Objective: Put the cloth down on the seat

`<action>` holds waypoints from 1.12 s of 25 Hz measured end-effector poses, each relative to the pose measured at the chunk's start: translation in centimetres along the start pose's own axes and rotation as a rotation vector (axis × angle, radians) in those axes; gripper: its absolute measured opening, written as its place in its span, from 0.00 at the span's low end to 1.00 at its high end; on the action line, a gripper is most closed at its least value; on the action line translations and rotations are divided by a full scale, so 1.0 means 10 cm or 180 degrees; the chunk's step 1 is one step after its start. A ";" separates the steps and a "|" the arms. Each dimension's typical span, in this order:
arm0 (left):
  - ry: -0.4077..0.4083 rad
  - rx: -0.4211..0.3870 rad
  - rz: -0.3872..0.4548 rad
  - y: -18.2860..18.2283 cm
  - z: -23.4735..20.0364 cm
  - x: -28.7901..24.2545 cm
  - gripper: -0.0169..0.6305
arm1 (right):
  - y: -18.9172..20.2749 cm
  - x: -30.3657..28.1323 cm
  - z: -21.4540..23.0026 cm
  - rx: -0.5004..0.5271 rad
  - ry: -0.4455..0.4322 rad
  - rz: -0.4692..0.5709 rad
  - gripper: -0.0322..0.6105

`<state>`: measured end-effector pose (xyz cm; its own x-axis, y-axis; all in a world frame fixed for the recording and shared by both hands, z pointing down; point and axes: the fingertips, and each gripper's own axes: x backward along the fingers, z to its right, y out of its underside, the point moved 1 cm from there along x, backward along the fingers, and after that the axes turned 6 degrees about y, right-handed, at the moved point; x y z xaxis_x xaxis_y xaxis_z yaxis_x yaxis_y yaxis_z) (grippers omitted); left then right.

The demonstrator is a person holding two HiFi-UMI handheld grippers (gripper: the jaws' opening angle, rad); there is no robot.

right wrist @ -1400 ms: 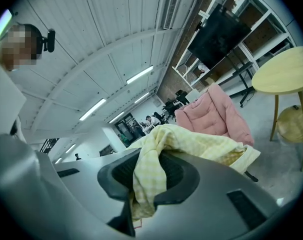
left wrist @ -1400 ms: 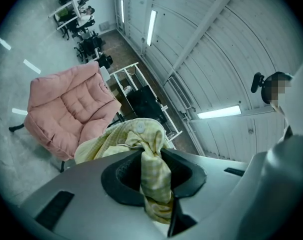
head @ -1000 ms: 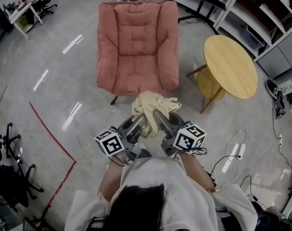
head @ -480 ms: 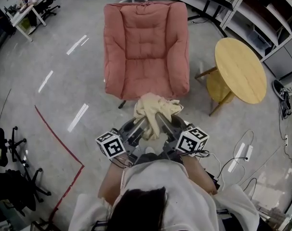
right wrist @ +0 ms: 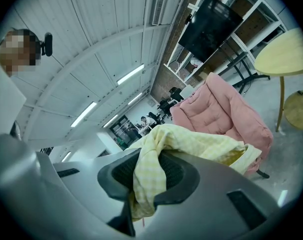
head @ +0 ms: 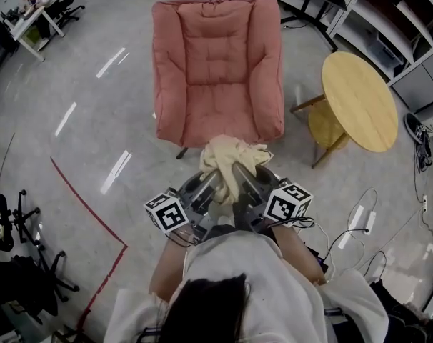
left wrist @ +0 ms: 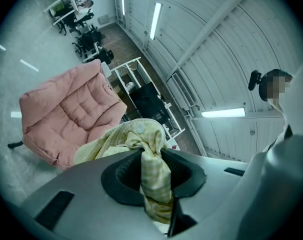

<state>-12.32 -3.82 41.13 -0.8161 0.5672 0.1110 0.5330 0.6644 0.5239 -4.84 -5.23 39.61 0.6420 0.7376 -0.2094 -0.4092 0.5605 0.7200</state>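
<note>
Cloth (head: 229, 157) status?
— Bunched, clamped in left claw (left wrist: 150, 159) and right claw (right wrist: 141, 174), side by side. Seat (head: 216, 113) at 12 o'clock, cloth at its front edge. Both claws equally near.

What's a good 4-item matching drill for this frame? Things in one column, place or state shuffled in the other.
Things:
1. yellow checked cloth
2. pink armchair
3. round wooden table
4. red floor line

Places or states:
A. right of the armchair in the head view
B. straight beyond the cloth, seat bare
C. pinched in both the left gripper and the right gripper
D. on the floor at the head view's left

Pairs: 1-C, 2-B, 3-A, 4-D
</note>
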 end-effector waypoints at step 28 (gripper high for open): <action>-0.0472 -0.0029 0.0215 -1.59 -1.27 -1.86 0.18 | -1.67 -1.91 1.33 0.0205 -0.0320 -0.0527 0.18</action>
<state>-8.49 -31.10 41.44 -0.7363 0.6764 0.0207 0.5829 0.6184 0.5271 -1.64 -33.67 40.44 0.7598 0.5942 -0.2638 -0.2524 0.6435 0.7226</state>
